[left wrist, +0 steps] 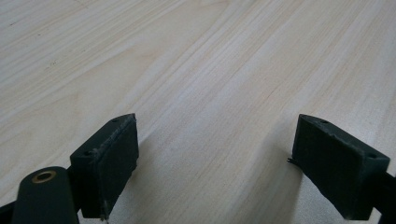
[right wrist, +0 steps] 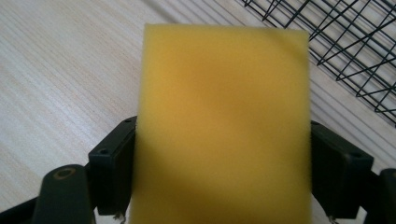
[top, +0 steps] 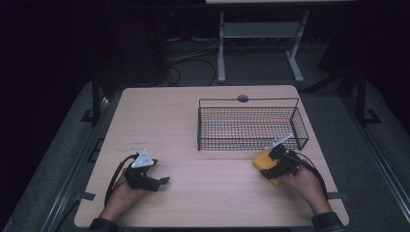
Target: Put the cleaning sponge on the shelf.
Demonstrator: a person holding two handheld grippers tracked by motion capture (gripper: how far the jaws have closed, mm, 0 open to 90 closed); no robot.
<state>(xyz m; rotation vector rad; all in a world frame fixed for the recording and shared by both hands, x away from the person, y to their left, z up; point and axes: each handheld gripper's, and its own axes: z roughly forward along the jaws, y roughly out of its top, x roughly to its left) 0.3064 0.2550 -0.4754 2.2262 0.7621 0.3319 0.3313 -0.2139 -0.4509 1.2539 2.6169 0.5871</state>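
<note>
Wooden table [top: 193,121], yellow sponge [right wrist: 224,126] lengthwise between right gripper [right wrist: 224,172] jaws pinching its sides, pointing toward wire basket [top: 251,126]

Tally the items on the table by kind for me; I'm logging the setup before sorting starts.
Yellow sponge: 1
Black wire basket: 1
Handheld grippers: 2, the left gripper and the right gripper
Total: 4

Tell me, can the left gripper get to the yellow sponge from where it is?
Probably not right now. The left gripper sits open at the table's near left, while the yellow sponge lies far across by the wire basket, already between the jaws of the right gripper. Bare table lies between, so nothing blocks the path.
</note>
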